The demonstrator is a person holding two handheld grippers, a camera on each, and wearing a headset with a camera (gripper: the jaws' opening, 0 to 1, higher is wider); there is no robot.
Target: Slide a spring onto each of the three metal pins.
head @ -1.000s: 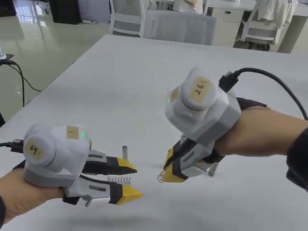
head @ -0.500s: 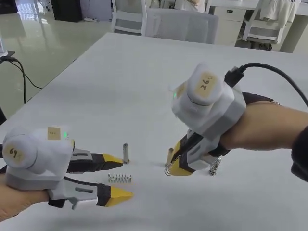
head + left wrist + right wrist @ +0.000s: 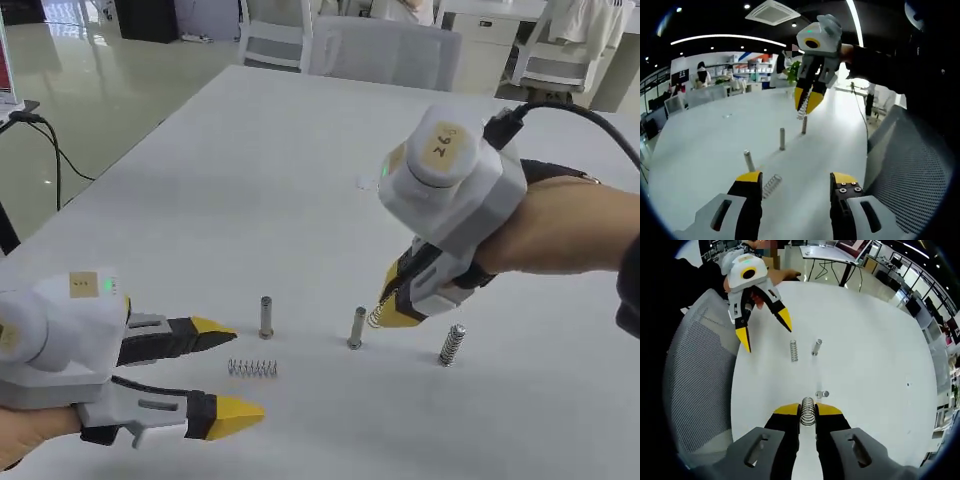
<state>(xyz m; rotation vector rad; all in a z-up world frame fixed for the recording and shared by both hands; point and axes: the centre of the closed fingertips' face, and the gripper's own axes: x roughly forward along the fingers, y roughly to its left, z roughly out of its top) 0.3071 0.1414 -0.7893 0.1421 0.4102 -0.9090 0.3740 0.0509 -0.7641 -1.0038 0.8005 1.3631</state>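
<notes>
The right gripper [image 3: 400, 312], its round sticker [image 3: 447, 146] marked "26", was clamped on a spring [image 3: 378, 316] just beside the top of the middle pin [image 3: 358, 328]. The left gripper [image 3: 796, 179] hung released, jaws wide, over the white table [image 3: 250, 180]. Its small label [image 3: 83, 285] was too faint to read. A loose spring [image 3: 251, 368] lay flat near the bare left pin [image 3: 266, 316]. The far-right pin [image 3: 457, 329] already wore a third spring [image 3: 450, 348].
</notes>
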